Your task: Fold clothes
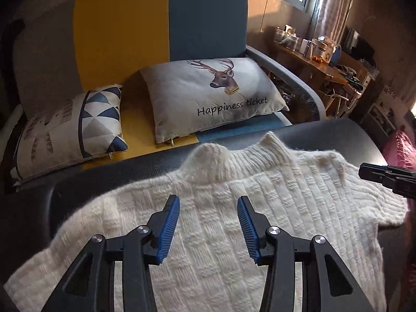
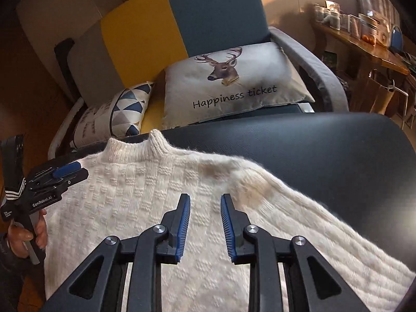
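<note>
Right now my left gripper [image 1: 208, 209] hangs with its jaws spread wide and empty over the middle of the white knit sweater [image 1: 234, 221], below its collar [image 1: 208, 163]. My right gripper [image 2: 204, 205] is parted too, more narrowly, holding nothing, above the sweater near its right shoulder. It lies flat on the dark surface [image 2: 325, 150], collar pointing toward the sofa [image 1: 161, 26] with the deer pillow [image 1: 208, 96].
</note>
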The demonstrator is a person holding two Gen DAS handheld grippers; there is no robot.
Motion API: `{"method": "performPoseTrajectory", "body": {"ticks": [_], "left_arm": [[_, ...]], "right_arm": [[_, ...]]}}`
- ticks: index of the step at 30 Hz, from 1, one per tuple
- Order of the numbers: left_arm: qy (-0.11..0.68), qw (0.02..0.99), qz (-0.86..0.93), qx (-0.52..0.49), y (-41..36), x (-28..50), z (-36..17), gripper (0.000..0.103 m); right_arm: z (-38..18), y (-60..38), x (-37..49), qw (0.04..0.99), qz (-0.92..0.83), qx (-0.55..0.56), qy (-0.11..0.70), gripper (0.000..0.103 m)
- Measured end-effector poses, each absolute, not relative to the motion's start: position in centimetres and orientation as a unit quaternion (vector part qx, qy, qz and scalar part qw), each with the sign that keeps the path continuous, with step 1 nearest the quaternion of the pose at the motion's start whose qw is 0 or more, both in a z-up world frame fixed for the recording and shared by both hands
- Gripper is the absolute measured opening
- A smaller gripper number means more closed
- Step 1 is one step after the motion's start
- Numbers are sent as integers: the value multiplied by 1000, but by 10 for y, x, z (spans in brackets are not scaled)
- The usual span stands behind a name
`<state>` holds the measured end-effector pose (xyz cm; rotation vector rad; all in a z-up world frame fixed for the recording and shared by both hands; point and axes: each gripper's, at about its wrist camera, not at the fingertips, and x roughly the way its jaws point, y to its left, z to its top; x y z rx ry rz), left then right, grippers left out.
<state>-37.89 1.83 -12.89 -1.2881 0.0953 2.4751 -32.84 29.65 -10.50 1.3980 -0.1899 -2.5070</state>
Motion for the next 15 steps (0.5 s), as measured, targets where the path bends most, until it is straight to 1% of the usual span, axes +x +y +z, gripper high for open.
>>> {"method": "performPoseTrajectory", "body": {"ticks": [7,10,12,15], "left_arm": [[37,129,867,-479,9,-409,-163,48],[39,120,875,-468,10,-406,-165,48],[37,108,875,-470,12,-403,-161,48],[0,111,878,-465,9,-386,-145,48]], "right_arm": [[-146,289,-363,65,-845,531,-17,23],[-151,299,-364,67,-851,520,-35,22],[-150,332,-331,54,-859,500,-95,22],[-147,395,-263,21,-862,461,-208,25]]}}
